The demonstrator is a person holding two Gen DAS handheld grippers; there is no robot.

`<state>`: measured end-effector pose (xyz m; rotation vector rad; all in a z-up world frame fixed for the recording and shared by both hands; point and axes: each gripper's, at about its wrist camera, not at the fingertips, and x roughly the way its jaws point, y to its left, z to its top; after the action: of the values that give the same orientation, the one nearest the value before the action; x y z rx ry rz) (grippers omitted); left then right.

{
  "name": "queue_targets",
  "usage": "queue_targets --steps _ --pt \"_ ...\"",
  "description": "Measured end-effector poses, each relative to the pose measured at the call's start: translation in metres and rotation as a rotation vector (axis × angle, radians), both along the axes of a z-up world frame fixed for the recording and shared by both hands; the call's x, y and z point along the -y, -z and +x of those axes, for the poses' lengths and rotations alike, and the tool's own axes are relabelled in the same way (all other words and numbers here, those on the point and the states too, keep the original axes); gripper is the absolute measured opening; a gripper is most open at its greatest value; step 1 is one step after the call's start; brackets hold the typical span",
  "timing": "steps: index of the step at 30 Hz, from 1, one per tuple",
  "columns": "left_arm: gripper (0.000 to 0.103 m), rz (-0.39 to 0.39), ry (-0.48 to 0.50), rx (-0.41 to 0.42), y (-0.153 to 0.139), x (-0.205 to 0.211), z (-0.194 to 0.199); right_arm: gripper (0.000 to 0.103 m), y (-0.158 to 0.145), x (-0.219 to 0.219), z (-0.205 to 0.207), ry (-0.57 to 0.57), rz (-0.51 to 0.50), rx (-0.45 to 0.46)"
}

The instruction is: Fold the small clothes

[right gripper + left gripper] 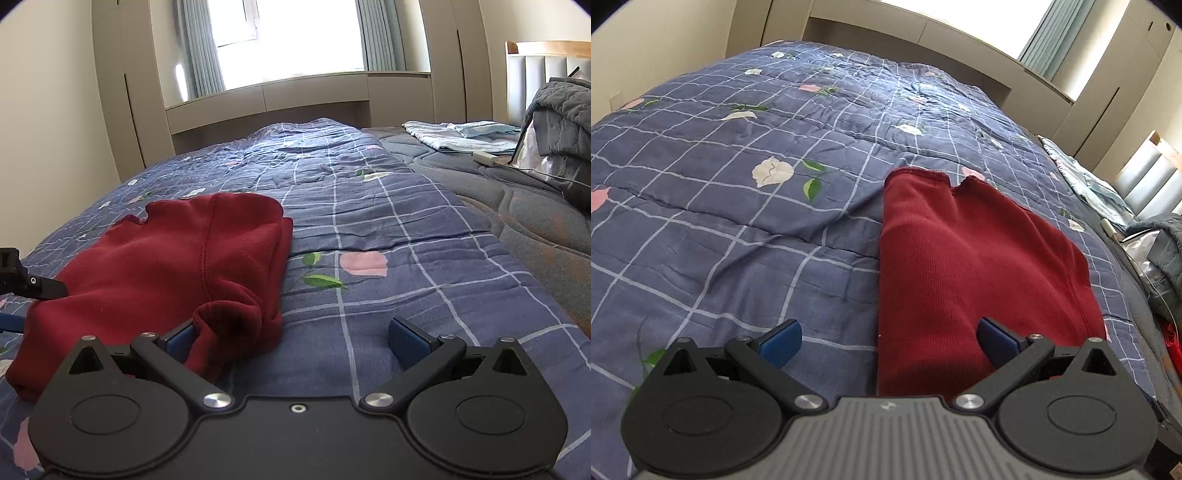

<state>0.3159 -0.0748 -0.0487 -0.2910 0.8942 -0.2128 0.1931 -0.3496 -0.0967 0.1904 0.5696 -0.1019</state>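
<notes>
From the left wrist, we're looking down along our left gripper [888, 341], its blue pads spread wide and holding nothing. The red garment [964, 266] lies flat on the blue checked quilt [738, 206] of the bed, a folded ribbed panel running away from us. Our right-hand pad [997, 341] sits over the near edge of the cloth, the left-hand pad over bare quilt; we can't tell whether either touches. Off to the right, some grey bedding [1167, 243] is bunched at the bed's edge.

Over to the right wrist: our right gripper [291, 339] is released too, jaws well apart. The red garment [177, 266] sits to the left of this view, its near corner bunched into a rumpled fold just beside the left-hand pad [181, 338], partly covering it. The other pad hangs over open quilt [406, 258]. At the far left edge, part of the left gripper [33, 286] shows by the cloth's far side. A window [295, 37] glows behind the bed.
</notes>
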Motion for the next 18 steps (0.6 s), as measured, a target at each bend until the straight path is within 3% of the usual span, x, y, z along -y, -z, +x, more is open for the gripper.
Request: queue_targets --steps 18 --pt "0.103 0.062 0.015 -0.005 -0.023 -0.004 -0.005 0.103 -0.001 0.002 -0.001 -0.008 0.018 -0.011"
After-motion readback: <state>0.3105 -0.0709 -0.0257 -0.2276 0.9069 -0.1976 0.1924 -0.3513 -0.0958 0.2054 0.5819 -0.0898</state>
